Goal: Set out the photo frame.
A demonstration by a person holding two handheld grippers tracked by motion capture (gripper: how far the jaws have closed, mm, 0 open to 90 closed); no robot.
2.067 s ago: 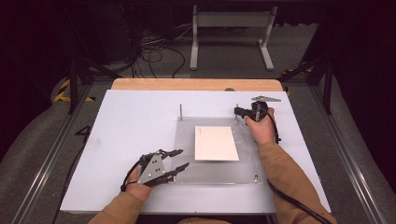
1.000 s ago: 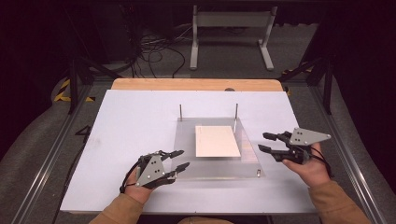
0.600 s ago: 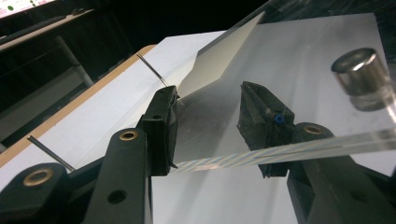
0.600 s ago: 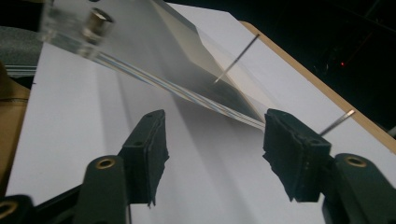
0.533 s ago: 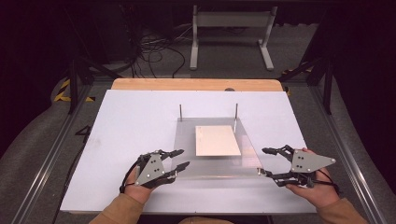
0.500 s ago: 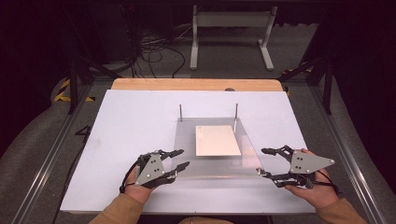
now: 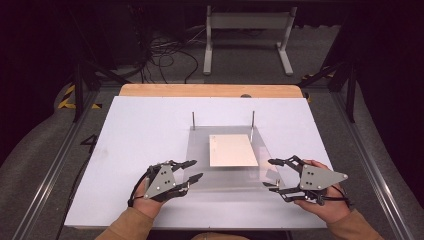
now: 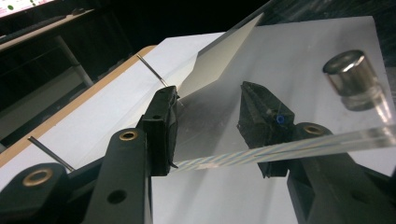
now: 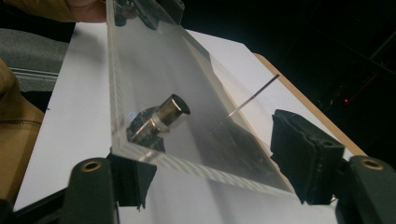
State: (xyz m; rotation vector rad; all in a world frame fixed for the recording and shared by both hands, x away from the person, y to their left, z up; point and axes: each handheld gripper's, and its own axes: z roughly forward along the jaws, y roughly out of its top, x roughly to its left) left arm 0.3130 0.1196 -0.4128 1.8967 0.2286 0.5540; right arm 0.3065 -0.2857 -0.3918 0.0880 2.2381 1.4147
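A dim lab set up for recorded bench tests.

The white worktop (image 7: 150,130) sits on a wooden board inside a metal rail frame (image 7: 50,170), with loose cables (image 7: 165,55) on grey carpet, yellow-and-black hazard tape (image 7: 67,97) and a white stand (image 7: 247,30) behind, all else dark.

The clear acrylic plate (image 7: 226,175) is colourless and see-through, its cut edge glinting with faint rainbow streaks. A cream-white card (image 7: 232,150) lies under it. The table sheet (image 7: 145,130) is plain white, with a light wooden board (image 7: 210,90) beyond it. Both the left gripper (image 7: 192,169) and the right gripper (image 7: 272,175) are black with grey plates and brass-coloured pins. The metal peg (image 9: 163,116) is shiny silver.
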